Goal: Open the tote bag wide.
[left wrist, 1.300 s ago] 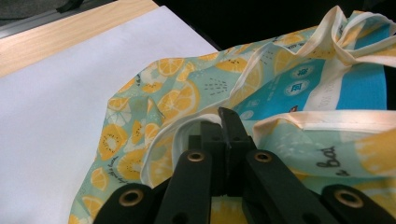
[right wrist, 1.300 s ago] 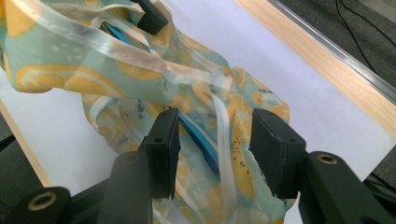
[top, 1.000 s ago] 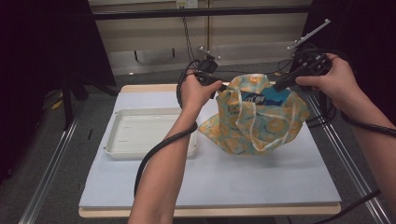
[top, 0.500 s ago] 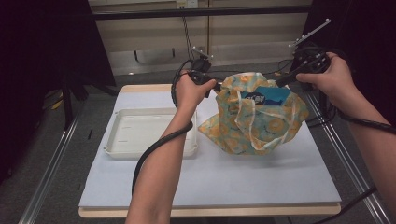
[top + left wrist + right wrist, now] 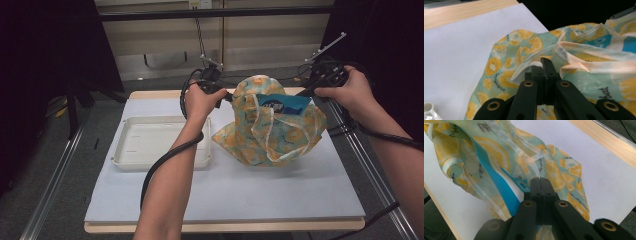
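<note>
Both claws pinched the fruit-print bag [image 5: 270, 130]: left claw [image 5: 544, 65] clamped on its rim, right claw [image 5: 540, 185] clamped on the opposite edge. Bag held up over the surface [image 5: 225, 185], right of the white tray [image 5: 150, 145], blue packet [image 5: 280, 104] inside.

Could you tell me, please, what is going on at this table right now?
A person is working with a pair of hand-held tongs on a fruit-print bag that stands on the white table sheet. The left tongs are shut on the bag's rim on one side, and the right tongs are shut on its rim on the other, so the mouth is held up between them. A blue packet pokes out of the bag. A white tray lies beside it, nothing in it.
</note>
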